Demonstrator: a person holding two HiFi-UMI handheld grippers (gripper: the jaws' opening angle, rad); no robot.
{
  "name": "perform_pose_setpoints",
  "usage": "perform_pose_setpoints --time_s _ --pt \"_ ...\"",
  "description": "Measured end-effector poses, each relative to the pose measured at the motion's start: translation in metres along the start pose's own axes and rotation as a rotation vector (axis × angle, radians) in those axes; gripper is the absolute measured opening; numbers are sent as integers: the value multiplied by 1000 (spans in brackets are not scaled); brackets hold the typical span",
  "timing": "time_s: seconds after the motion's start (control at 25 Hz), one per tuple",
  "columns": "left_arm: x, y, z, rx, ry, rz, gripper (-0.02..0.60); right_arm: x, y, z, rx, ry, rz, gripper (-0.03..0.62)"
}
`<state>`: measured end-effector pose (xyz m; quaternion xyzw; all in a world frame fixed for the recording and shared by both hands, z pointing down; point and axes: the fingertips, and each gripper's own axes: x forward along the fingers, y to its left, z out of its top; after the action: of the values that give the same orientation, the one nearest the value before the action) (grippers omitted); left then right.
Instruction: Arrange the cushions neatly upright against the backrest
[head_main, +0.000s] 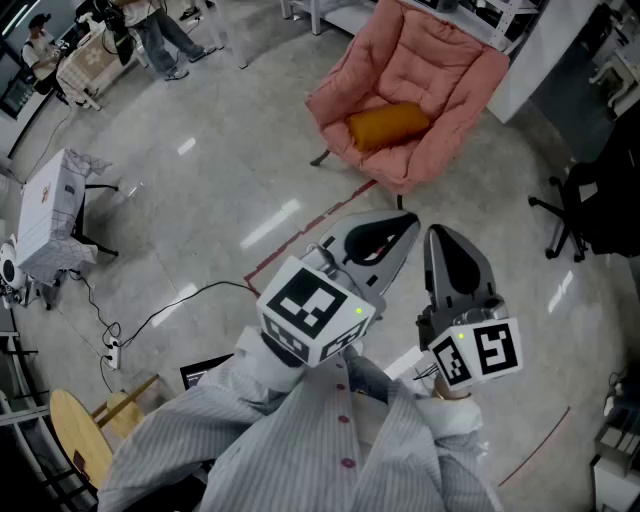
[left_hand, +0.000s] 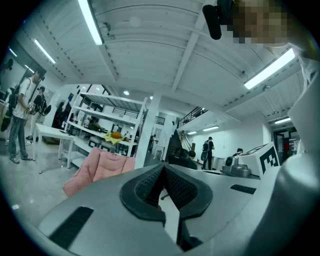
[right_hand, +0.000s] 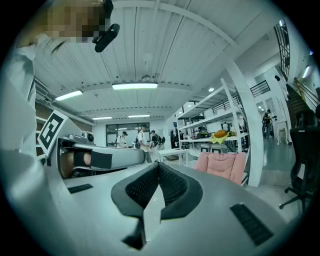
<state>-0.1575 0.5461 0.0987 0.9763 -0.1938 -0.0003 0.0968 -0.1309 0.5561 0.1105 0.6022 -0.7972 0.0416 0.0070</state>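
Note:
A pink padded chair (head_main: 420, 70) stands on the floor ahead of me. One orange cushion (head_main: 388, 125) lies flat on its seat, not leaning on the backrest. My left gripper (head_main: 411, 221) and right gripper (head_main: 436, 234) are held side by side in front of my body, well short of the chair. Both are shut with nothing between the jaws. The left gripper view has the chair (left_hand: 100, 167) low at the left, past the closed jaws (left_hand: 164, 168). In the right gripper view the chair (right_hand: 222, 165) is at the right, beyond the closed jaws (right_hand: 159, 165).
A black office chair (head_main: 590, 200) stands at the right. At the left is a white covered stand (head_main: 55, 215), with a cable and power strip (head_main: 113, 352) on the floor. A round wooden stool (head_main: 80, 435) is near my left side. People stand at the far left (head_main: 150, 35).

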Motion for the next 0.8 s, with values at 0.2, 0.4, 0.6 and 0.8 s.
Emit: perform_pose_setpoints --time_s 0.2,0.4,0.6,0.8 --pt "-2 14 0 -5 -4 5 9 9 4 0 -7 0 -4 12" --pt "2 27 3 -5 -4 10 9 20 0 2 -8 1 -8 12" --pt "8 47 10 1 -8 10 9 39 -5 2 2 1 -3 12" --pt "12 78 18 16 -15 12 9 69 -9 2 15 -2 -8 12"
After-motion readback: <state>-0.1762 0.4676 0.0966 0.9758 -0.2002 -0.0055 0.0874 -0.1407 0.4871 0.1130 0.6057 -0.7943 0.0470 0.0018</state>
